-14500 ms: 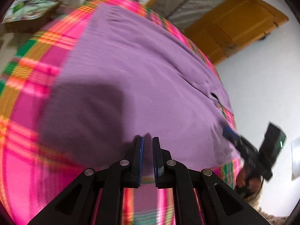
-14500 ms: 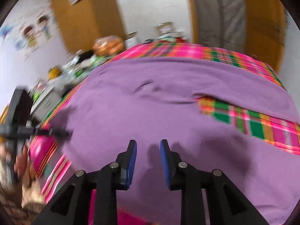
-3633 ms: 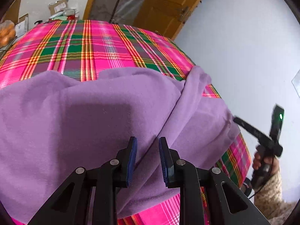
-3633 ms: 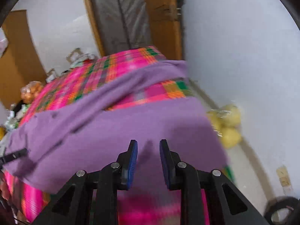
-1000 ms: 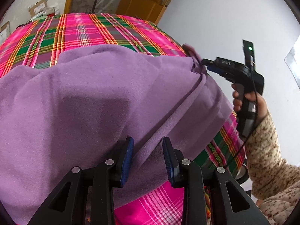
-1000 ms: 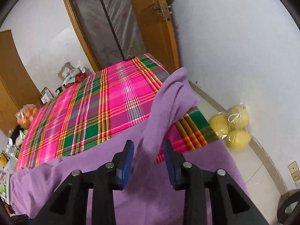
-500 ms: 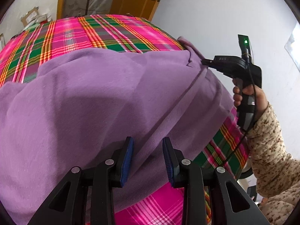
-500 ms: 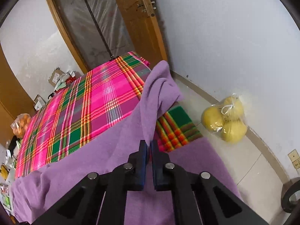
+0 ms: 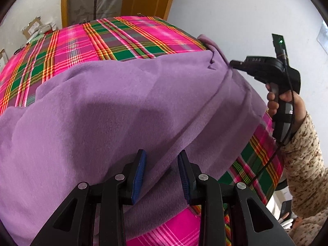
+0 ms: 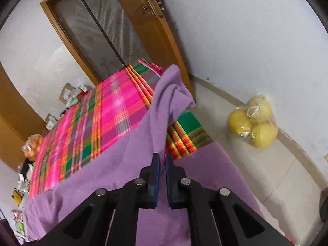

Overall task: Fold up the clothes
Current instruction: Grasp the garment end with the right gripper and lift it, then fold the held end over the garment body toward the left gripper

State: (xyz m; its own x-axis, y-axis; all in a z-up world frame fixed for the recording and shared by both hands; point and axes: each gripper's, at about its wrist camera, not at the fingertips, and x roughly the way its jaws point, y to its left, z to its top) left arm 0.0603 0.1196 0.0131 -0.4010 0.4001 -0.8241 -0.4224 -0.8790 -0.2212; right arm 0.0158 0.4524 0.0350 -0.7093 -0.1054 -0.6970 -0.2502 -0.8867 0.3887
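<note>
The right tongs [image 10: 162, 160] have just pressed together on a fold of the purple garment [image 9: 114, 106], which fills the frame's middle, draped over the plaid-covered worktop [image 9: 86, 41]. The left tongs [image 9: 162, 162] remain spread astride a ridge, so the fold can likely start.

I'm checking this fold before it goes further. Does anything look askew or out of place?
Yes. The purple fleece garment lies crooked on the pink plaid bedspread: its upper edge slants, and its near part spills over the bed's side. The right gripper pinches one bunched, creased end. Nothing looks damaged.
</note>
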